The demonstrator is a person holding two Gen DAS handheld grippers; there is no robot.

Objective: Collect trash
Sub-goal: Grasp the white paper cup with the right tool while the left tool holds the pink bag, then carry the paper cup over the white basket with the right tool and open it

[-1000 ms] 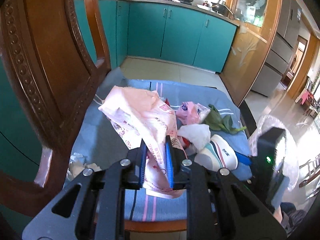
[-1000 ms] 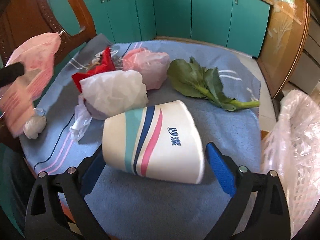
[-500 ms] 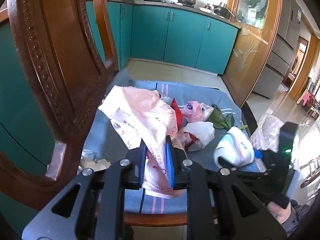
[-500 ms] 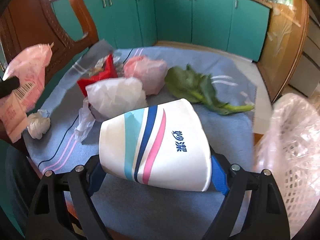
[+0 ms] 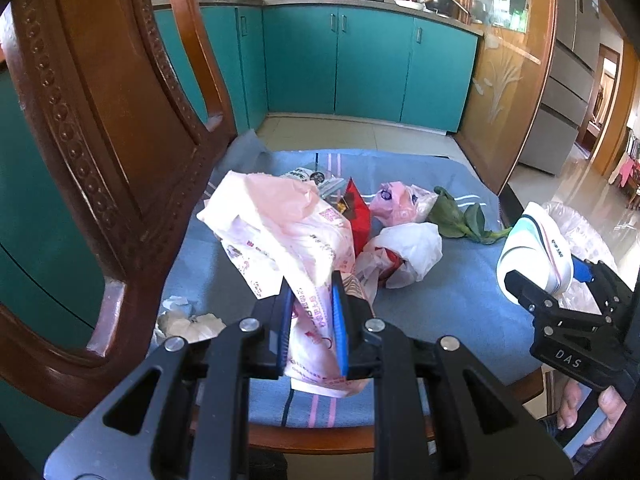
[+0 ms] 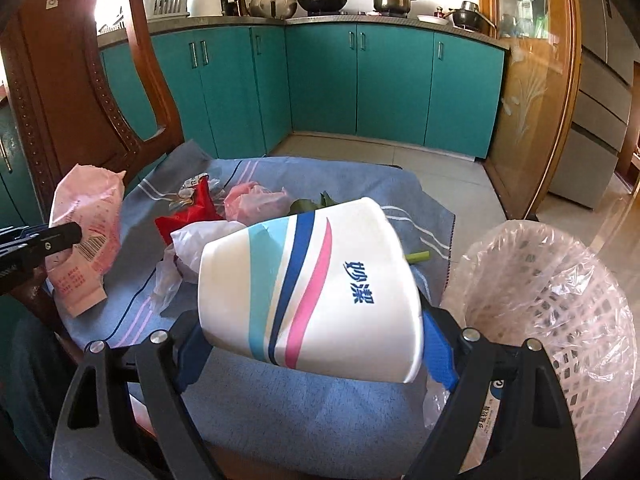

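Covering the seat of a carved wooden chair (image 5: 100,128), a blue striped cloth (image 6: 280,400) carries a scatter of household rubbish in a kitchen lined with teal cabinets (image 6: 360,80). Just beside the seat stands a white mesh bin (image 6: 560,320) lined with a clear plastic bag. The right gripper (image 6: 316,344) grasps a white paper bowl (image 6: 312,292) with teal, navy and pink stripes, its blue pads pressed to either side, the bowl lifted clear of the cloth and tilted, near the bin's rim. The left gripper (image 5: 312,320) is clenched on a crumpled pink printed plastic bag (image 5: 288,236), holding it upright above the cloth. On the cloth between them lie a white plastic bag (image 5: 412,252), a smaller pink bag (image 5: 396,208), a red wrapper (image 5: 358,212), a leafy green stalk (image 5: 460,220) and, near the chair back, wadded white tissue (image 5: 184,320).
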